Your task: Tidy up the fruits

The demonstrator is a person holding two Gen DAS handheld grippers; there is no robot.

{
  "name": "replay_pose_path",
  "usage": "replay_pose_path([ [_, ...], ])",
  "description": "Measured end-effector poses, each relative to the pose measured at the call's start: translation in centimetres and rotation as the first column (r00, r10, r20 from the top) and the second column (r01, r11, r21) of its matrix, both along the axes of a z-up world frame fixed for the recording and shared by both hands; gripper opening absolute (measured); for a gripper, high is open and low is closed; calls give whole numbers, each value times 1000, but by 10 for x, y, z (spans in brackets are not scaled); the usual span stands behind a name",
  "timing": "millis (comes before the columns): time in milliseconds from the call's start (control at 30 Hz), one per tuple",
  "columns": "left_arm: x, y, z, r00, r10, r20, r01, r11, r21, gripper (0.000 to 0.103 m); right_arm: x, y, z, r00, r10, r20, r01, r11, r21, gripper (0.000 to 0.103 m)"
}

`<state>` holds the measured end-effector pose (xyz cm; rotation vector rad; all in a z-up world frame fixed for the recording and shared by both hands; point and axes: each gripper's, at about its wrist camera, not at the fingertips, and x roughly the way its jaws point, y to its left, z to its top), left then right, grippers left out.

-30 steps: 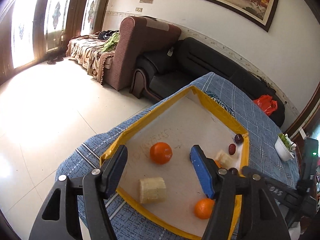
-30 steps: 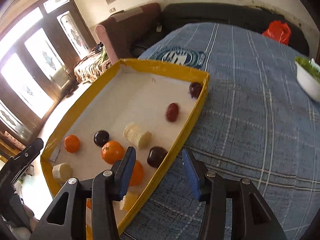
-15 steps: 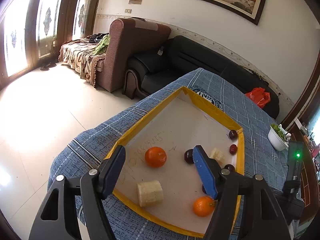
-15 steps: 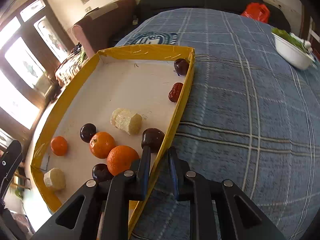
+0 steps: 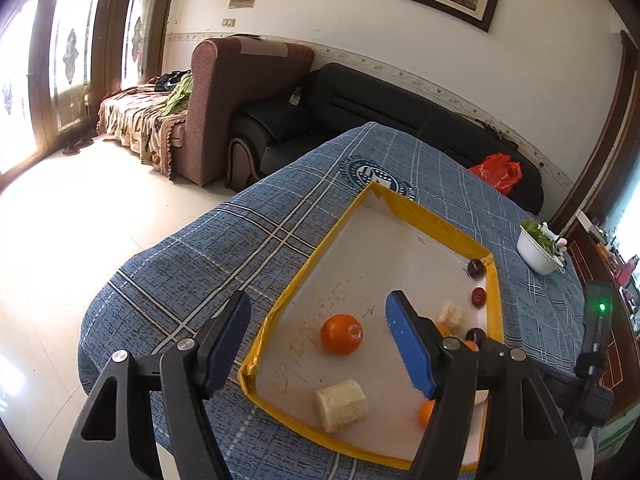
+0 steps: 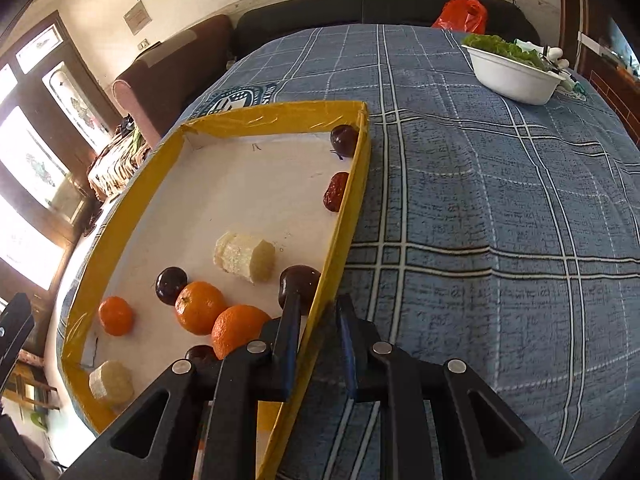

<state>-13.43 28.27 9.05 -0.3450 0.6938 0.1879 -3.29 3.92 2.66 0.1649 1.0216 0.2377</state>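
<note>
A yellow-rimmed tray (image 6: 352, 216) (image 5: 304, 276) on the blue plaid table holds oranges (image 6: 200, 307) (image 5: 342, 334), banana chunks (image 6: 245, 255) (image 5: 341, 399), dark plums (image 6: 344, 140) and a red date (image 6: 336, 197). My right gripper (image 6: 318, 312) is shut on the tray's right rim, one finger inside beside a dark plum (image 6: 300, 280), one outside. My left gripper (image 5: 318, 320) is open and empty above the tray's near left corner.
A white bowl of greens (image 6: 514, 74) (image 5: 538, 250) stands at the table's far right. A black sofa (image 5: 400, 108), a brown armchair (image 5: 244, 92) and a red bag (image 5: 496, 170) lie beyond the table. The table edge drops to tiled floor on the left.
My right gripper has closed from wide open onto the tray's right rim. My left gripper has pulled back and left, still open; the tray sits further right in its view.
</note>
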Motion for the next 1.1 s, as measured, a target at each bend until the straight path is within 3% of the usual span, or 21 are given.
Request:
replay_pose_path([
  [100,-4,-10,5,1000,-12,7,11,1000,19,70,1,-3,1,999,53,1,-53,998,40,23],
  [233,-7,-26,11,1000,-5,15,4,997,71,73,-17,-26,16,995,63,72,-72,989,128,25],
  [333,-11,-45,16,999,15,30,-20,989,150,76,-39,-35,32,987,74,140,-90,990,111,35],
  [433,-13,-62,22,998,34,54,-45,975,219,87,-62,-42,44,974,97,205,-115,990,81,48],
  [667,-17,-85,26,998,13,65,-29,969,244,91,-94,-40,56,933,228,280,-236,972,-7,49],
  [833,-17,-80,25,998,38,59,-51,971,235,91,-99,-20,56,906,331,264,-328,943,-59,45],
  [1100,-18,-68,22,997,55,49,-65,971,231,91,-75,49,27,884,456,106,-430,880,-200,45],
])
